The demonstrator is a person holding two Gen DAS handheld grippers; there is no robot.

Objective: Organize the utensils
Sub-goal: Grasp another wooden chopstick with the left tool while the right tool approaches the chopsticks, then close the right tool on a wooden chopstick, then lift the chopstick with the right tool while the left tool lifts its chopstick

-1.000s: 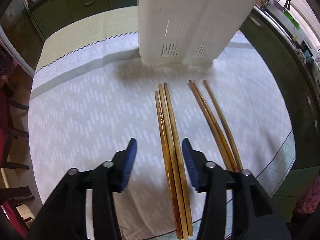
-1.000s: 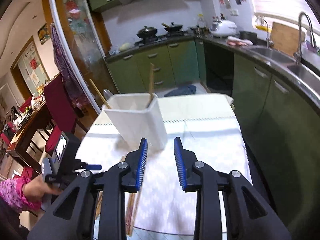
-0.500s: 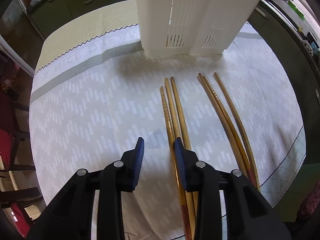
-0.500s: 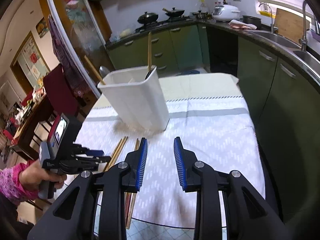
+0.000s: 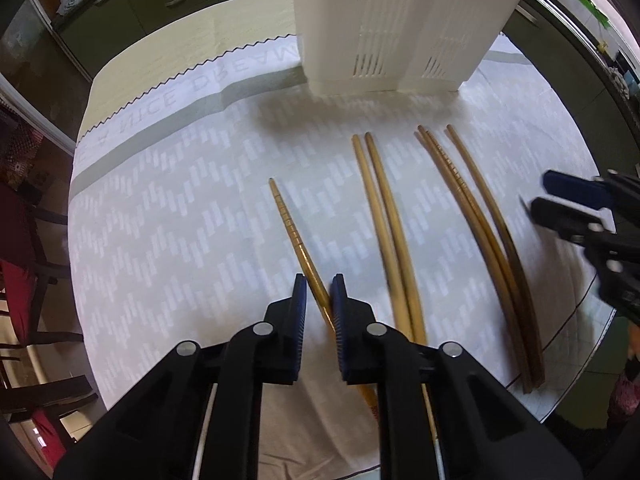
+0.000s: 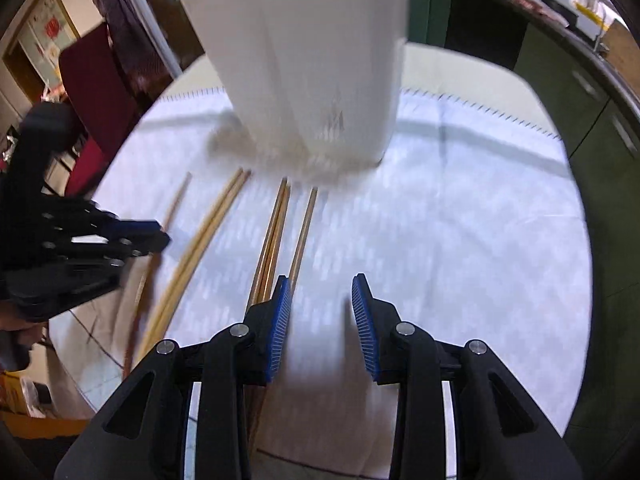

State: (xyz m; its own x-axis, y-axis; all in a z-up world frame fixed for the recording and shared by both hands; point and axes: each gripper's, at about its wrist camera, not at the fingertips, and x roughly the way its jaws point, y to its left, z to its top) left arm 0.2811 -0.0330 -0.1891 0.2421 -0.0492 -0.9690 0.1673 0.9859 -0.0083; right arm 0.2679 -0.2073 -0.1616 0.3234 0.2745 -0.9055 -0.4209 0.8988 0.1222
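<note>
My left gripper (image 5: 319, 298) is shut on one golden chopstick (image 5: 291, 229), pulled left of the others and angled across the white cloth. Two pale chopsticks (image 5: 386, 216) lie to its right, and three darker ones (image 5: 476, 216) further right. The white slotted utensil holder (image 5: 394, 20) stands behind them. My right gripper (image 6: 320, 312) is open and empty, low over the cloth, its left finger beside the rightmost chopstick (image 6: 302, 232). The holder (image 6: 312, 64) is close ahead. The left gripper (image 6: 132, 236) shows at the left of the right wrist view.
The table (image 5: 160, 184) is round with a white patterned cloth; its edge curves close on the right. A red chair (image 6: 100, 92) stands at the far left. Green kitchen cabinets (image 6: 580, 80) lie to the right. The right gripper (image 5: 576, 200) shows at the right edge.
My left gripper closed on one chopstick and drew it left, away from its two neighbours. My right gripper dropped low toward the cloth by the right-hand chopsticks and opened wider.
</note>
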